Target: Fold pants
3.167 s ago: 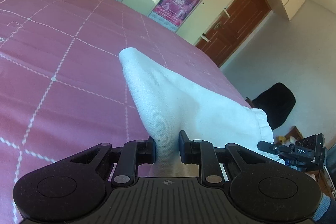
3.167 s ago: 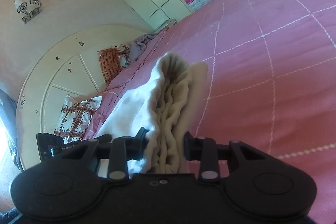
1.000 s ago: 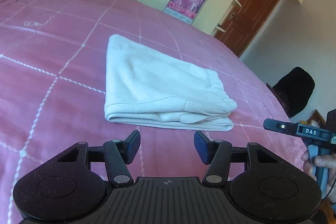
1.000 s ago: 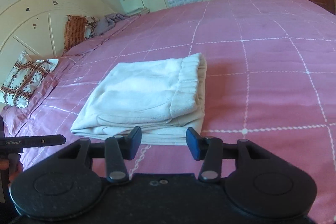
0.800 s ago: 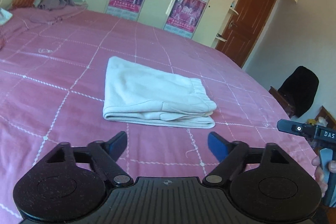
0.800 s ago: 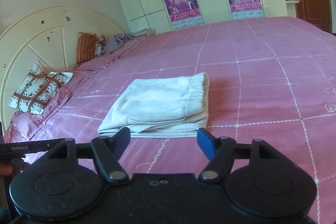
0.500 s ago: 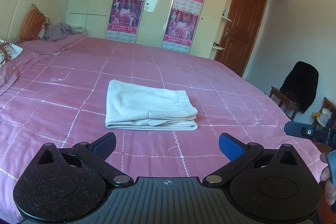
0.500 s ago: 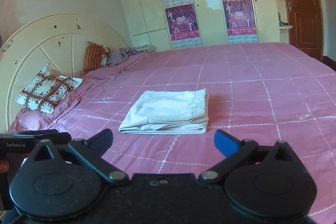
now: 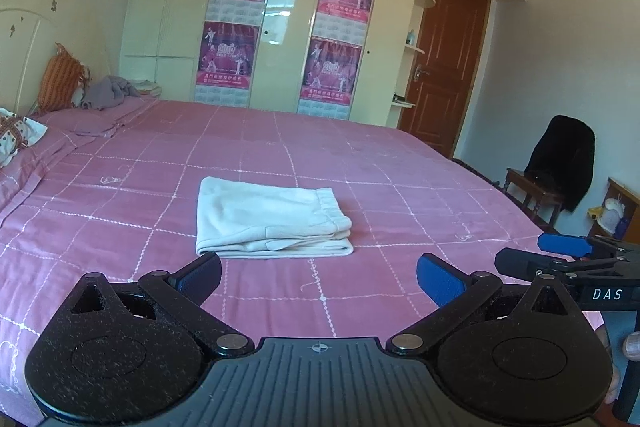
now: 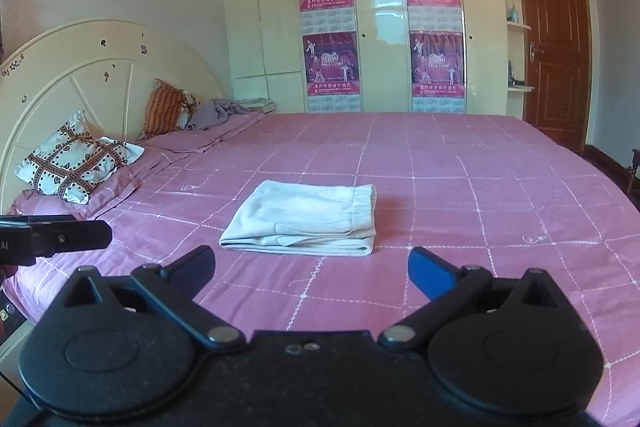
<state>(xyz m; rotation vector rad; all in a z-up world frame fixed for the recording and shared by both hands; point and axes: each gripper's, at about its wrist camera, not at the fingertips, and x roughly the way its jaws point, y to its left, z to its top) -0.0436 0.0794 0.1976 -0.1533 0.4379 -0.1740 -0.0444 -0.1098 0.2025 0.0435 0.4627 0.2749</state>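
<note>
The pants (image 9: 272,221) lie folded in a neat stack near the middle of the bed (image 9: 420,187), both tongs (image 9: 318,273) (image 10: 310,269) spread wide and empty, so nothing looks left to do.

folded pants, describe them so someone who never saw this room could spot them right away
Start at the big bed with the pink checked bedspread that fills the room. Near its middle lie the folded pants, a flat cream rectangle with a gathered waistband on its right edge. They are the only pale, neatly stacked item; the pillows by the headboard are patterned.
</note>
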